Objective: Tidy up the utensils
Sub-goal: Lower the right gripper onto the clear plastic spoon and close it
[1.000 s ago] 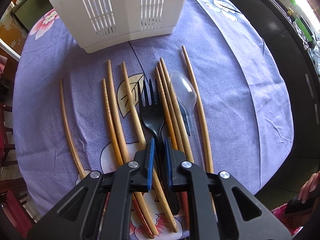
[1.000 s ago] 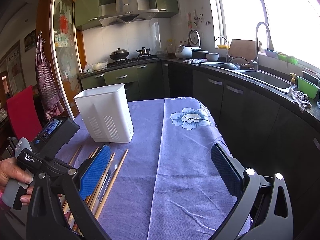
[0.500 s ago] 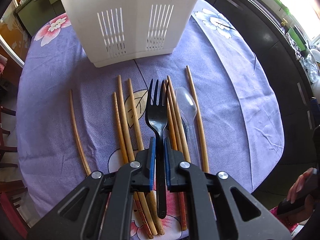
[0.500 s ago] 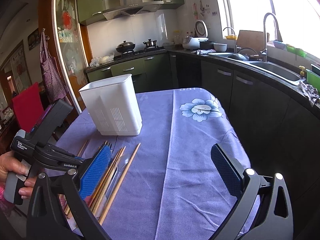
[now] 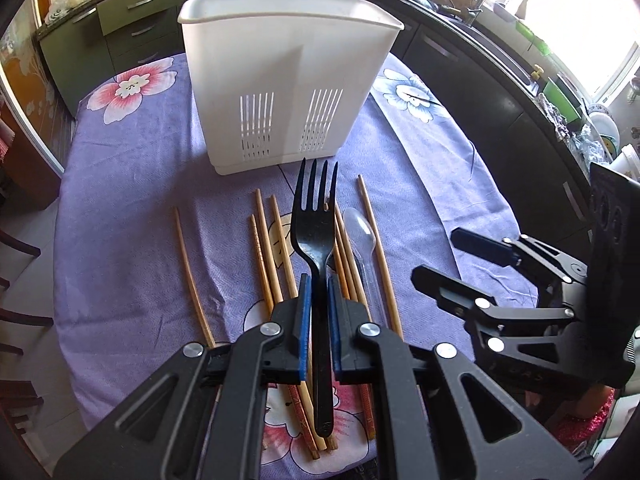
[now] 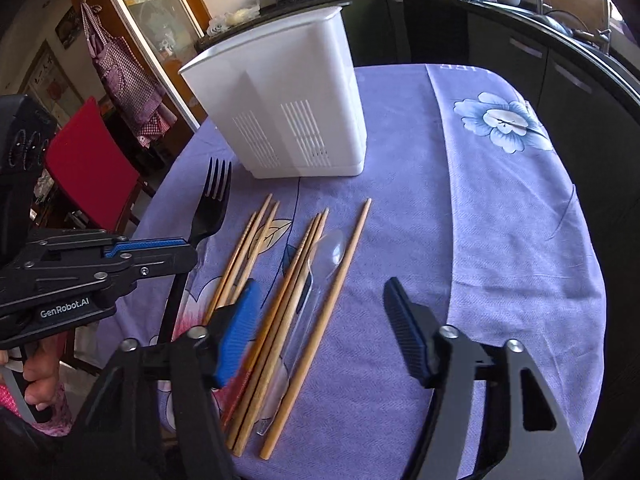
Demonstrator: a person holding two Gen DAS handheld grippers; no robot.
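Fork (image 5: 316, 236): black, four-tined | left jaws clenched on it | right jaws closing, empty

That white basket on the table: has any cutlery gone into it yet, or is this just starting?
Just starting, apparently. Nothing shows above the white basket's rim. The left gripper holds the black fork lifted; the right gripper, closing, has nothing. Chopsticks and clear spoon remain on the cloth.

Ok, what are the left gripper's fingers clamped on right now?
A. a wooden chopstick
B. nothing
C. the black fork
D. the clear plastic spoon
C: the left gripper pinches the black fork by its handle, lifted off the cloth, while the clear spoon and chopsticks lie on the table.
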